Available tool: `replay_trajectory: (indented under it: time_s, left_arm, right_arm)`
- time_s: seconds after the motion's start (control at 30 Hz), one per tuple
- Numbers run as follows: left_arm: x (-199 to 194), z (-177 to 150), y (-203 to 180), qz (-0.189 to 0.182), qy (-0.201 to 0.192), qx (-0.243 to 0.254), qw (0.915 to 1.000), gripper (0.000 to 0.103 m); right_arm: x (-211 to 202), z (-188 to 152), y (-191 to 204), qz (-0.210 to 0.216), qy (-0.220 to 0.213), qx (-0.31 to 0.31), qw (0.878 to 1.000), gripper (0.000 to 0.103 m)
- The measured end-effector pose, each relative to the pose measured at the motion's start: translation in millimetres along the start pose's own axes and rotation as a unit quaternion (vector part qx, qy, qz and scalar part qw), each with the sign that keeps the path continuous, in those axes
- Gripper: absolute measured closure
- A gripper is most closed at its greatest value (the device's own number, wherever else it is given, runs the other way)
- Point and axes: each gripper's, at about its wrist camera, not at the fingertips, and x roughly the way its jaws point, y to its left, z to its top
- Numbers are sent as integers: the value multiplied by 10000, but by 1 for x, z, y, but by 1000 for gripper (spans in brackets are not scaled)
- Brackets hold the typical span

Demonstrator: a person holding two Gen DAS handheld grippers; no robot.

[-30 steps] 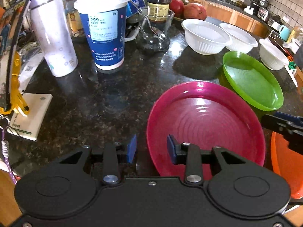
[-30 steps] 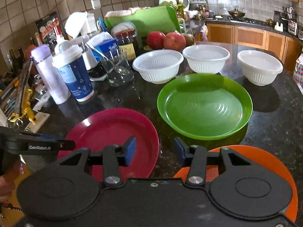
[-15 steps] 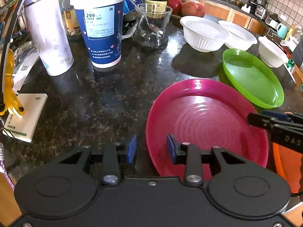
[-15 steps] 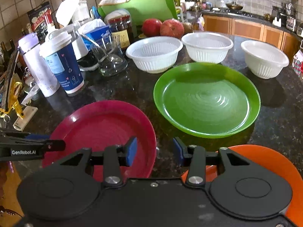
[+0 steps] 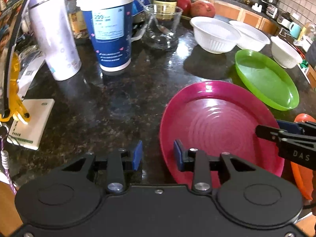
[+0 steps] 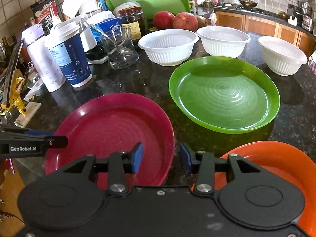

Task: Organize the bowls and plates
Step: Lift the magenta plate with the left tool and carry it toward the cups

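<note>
A magenta plate [image 5: 221, 126] [image 6: 112, 130] lies at the near edge of the dark counter. A green plate [image 6: 223, 94] [image 5: 266, 79] lies behind it to the right. An orange plate [image 6: 276, 165] [image 5: 302, 169] lies at the near right. Three white bowls [image 6: 167, 46] [image 6: 223, 40] [image 6: 280, 54] stand in a row behind the plates. My left gripper [image 5: 158, 154] is open and straddles the magenta plate's left rim. My right gripper [image 6: 161, 157] is open and straddles that plate's right rim.
A blue paper cup [image 6: 69, 57], a white tumbler [image 6: 42, 59] and a glass with a spoon [image 6: 120, 49] stand at the left. A jar [image 6: 132, 20], red fruit [image 6: 175, 20] and a green board [image 6: 152, 0] are behind. A card [image 5: 31, 122] lies near the left edge.
Both grippers have moved lower and closer to the magenta plate, each with a finger on either side of its rim. The right gripper has come further into the left wrist view.
</note>
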Motion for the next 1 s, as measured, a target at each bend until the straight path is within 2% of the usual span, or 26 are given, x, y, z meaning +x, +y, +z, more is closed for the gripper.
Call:
replay_trajectory:
  time_s: [0.03, 0.1, 0.13, 0.4, 0.77, 1.0]
  left_arm:
    - [0, 0, -1, -78, 2, 20, 10000, 61]
    - [-1, -1, -3, -355, 46, 67, 9993, 63]
    - [-2, -2, -5, -368, 44, 83, 9993, 62]
    - [-17, -7, 8, -176, -205, 32, 9996, 63]
    - [-35, -24, 56, 44, -172, -120, 9998, 62]
    - [-35, -29, 82, 49, -190, -157, 9997, 62]
  right_arm:
    - [0, -1, 1, 22, -7, 8, 10000, 63]
    - [-1, -1, 4, -9, -18, -21, 10000, 66]
    - [-1, -2, 6, -65, -39, -31, 10000, 66]
    - [-8, -2, 24, 96, -41, 55, 9999, 66]
    - [-6, -6, 78, 403, 5, -189, 9990, 66]
    - [1, -14, 102, 374, -55, -148, 9992, 66]
